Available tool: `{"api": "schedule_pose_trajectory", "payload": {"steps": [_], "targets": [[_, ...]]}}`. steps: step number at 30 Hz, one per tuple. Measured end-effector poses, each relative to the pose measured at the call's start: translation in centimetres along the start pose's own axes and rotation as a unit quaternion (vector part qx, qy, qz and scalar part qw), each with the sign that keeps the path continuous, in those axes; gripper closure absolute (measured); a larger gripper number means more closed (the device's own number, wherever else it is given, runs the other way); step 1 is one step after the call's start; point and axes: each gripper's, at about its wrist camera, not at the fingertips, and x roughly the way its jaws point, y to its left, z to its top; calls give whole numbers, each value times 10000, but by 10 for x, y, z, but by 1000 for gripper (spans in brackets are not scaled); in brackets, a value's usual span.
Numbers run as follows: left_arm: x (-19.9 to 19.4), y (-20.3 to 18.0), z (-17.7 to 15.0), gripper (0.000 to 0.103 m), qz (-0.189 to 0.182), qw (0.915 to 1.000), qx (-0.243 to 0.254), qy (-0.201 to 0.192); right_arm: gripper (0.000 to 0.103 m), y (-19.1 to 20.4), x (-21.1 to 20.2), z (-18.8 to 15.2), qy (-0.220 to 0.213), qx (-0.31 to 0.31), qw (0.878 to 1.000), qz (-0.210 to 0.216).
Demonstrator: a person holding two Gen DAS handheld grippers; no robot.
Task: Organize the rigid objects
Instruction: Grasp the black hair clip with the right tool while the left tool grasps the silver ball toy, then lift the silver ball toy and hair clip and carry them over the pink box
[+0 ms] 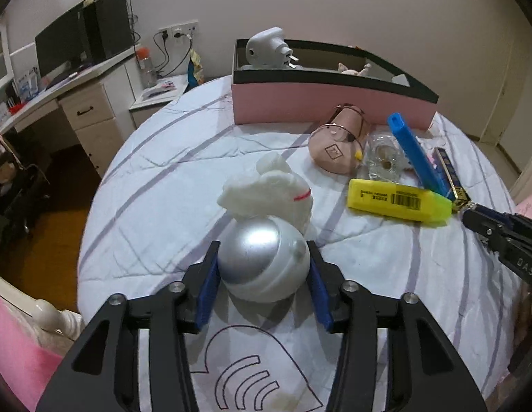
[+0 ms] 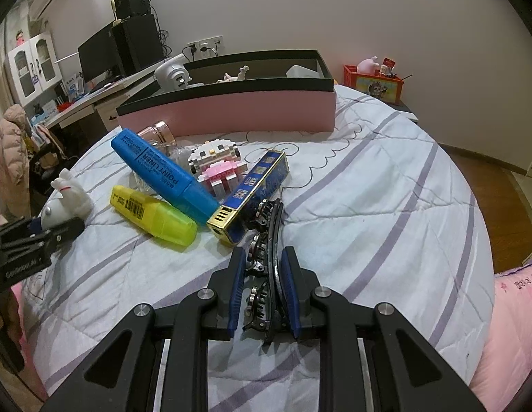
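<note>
My left gripper (image 1: 262, 257) is shut on a white astronaut-rabbit figurine with a silver helmet (image 1: 262, 257), low over the quilt; it also shows in the right wrist view (image 2: 65, 202). My right gripper (image 2: 263, 257) is shut on a black hair clip (image 2: 266, 250) lying on the quilt. Beside it lie a yellow highlighter (image 2: 152, 216), a blue Point Liner marker (image 2: 163, 171), a blue-gold box (image 2: 250, 192) and a Hello Kitty block figure (image 2: 216, 161). A pink box with black rim (image 1: 321, 99) stands at the back, holding a grey toy (image 1: 267, 48).
A pink cup (image 1: 336, 140) and a clear glass jar (image 1: 382, 158) lie in front of the box. A desk with a monitor (image 1: 60, 48) stands left of the bed. An orange crate (image 2: 372, 82) stands behind on the right. A pink pillow (image 2: 516, 309) lies at the right.
</note>
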Motion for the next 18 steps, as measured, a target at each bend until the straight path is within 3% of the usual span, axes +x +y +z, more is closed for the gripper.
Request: {"api": "schedule_pose_trajectory", "payload": {"steps": [8, 13, 18], "targets": [[15, 1, 15, 41, -38, 10000, -75, -44, 81, -2, 3, 3, 4, 100, 9999, 43], [15, 0, 17, 57, 8, 9999, -67, -132, 81, 1, 4, 5, 11, -5, 10000, 18], [9, 3, 13, 57, -84, 9996, -151, -211, 84, 4, 2, 4, -39, -113, 9999, 21]]}}
